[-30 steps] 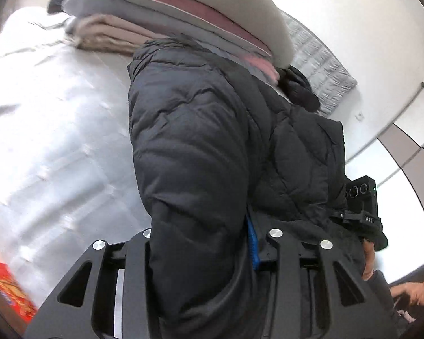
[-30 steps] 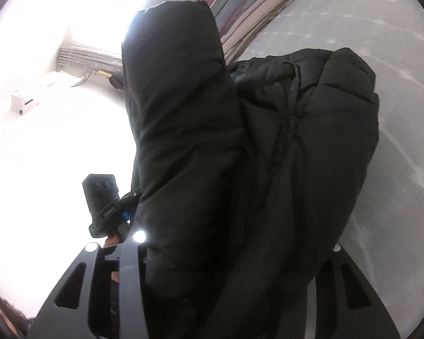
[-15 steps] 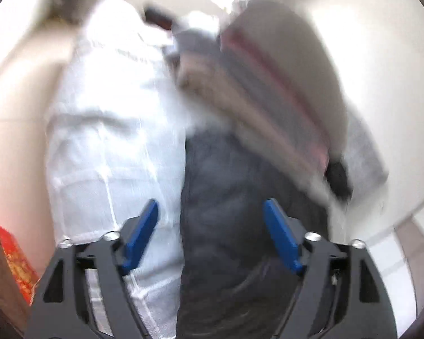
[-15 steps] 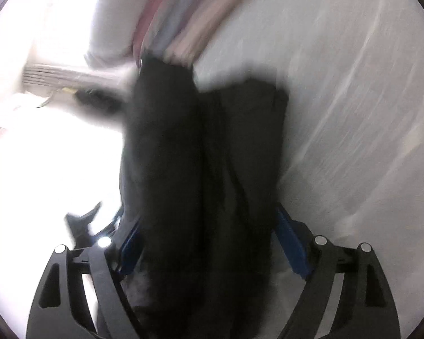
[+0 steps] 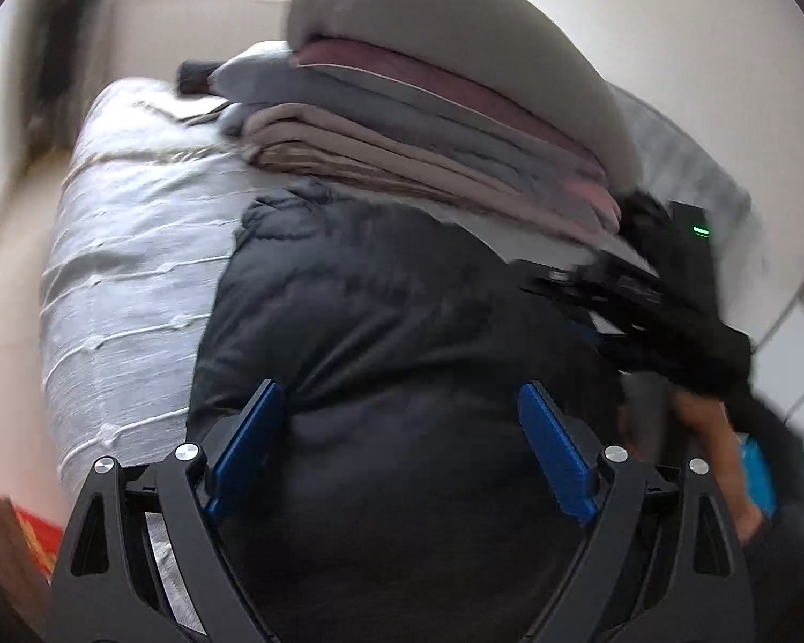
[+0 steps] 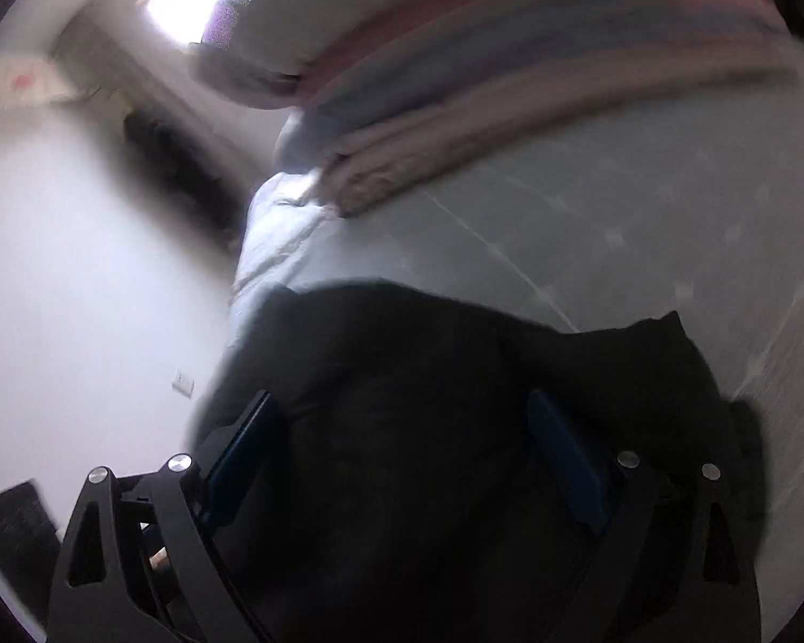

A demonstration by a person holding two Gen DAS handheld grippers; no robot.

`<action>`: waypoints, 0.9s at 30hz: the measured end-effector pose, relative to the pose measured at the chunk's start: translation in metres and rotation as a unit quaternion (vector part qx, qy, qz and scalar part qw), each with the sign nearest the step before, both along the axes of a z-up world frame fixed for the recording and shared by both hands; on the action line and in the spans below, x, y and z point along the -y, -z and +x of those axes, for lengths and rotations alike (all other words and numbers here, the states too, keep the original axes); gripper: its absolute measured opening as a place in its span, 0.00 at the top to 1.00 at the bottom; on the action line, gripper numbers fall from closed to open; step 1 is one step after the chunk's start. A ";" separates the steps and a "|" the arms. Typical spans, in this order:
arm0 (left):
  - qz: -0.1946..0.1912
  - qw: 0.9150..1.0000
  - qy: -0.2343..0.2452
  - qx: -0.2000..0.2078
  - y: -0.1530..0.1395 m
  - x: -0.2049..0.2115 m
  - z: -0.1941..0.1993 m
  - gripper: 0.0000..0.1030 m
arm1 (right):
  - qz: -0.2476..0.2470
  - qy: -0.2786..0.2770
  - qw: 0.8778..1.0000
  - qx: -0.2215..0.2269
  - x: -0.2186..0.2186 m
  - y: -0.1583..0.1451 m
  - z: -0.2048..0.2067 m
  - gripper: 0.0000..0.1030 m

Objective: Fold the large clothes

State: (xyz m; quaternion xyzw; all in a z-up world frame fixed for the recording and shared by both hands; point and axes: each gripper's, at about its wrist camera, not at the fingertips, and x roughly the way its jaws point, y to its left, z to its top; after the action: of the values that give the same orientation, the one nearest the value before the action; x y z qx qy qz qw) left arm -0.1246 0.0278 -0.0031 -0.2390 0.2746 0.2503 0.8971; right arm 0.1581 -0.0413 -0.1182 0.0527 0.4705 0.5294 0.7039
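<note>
While both tongs are opening, left tongs (image 5: 399,442), right tongs (image 6: 402,453), black jacket (image 5: 391,321) lying unclamped between them.

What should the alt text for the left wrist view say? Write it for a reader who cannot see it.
A black puffer jacket lies on a white bedspread, between the opening blue-padded jaws of the left gripper. Behind it sits a stack of folded bedding; at right, the other handheld gripper is blurred.
</note>
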 end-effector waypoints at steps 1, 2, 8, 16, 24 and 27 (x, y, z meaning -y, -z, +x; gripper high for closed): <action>0.014 1.000 0.002 -0.008 0.003 0.004 0.003 0.17 | 0.007 0.004 1.000 -0.002 0.003 0.003 0.000 0.12; 0.023 1.000 0.004 -0.018 0.005 0.007 0.006 0.17 | 0.004 0.001 1.000 -0.005 0.006 0.007 0.010 0.12; 0.022 0.999 -0.017 -0.036 0.002 0.012 -0.001 0.17 | 0.037 0.002 0.999 0.013 0.044 -0.078 -0.031 0.12; 0.039 0.999 -0.013 -0.036 0.001 0.020 0.003 0.17 | -0.042 0.042 0.998 -0.010 0.005 -0.015 0.003 0.11; 0.052 0.997 -0.013 -0.056 0.005 0.018 0.002 0.15 | -0.003 0.031 0.999 -0.019 0.037 -0.042 -0.012 0.11; 0.054 0.997 -0.014 -0.056 0.004 0.017 0.000 0.16 | 0.024 0.015 1.000 0.007 0.076 -0.066 -0.043 0.11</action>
State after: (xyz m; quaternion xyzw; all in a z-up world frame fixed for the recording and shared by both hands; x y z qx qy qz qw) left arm -0.1243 0.0107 -0.0071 -0.1795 0.3069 0.2901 0.8885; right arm 0.1146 -0.1171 -0.0518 0.0729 0.4519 0.5305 0.7135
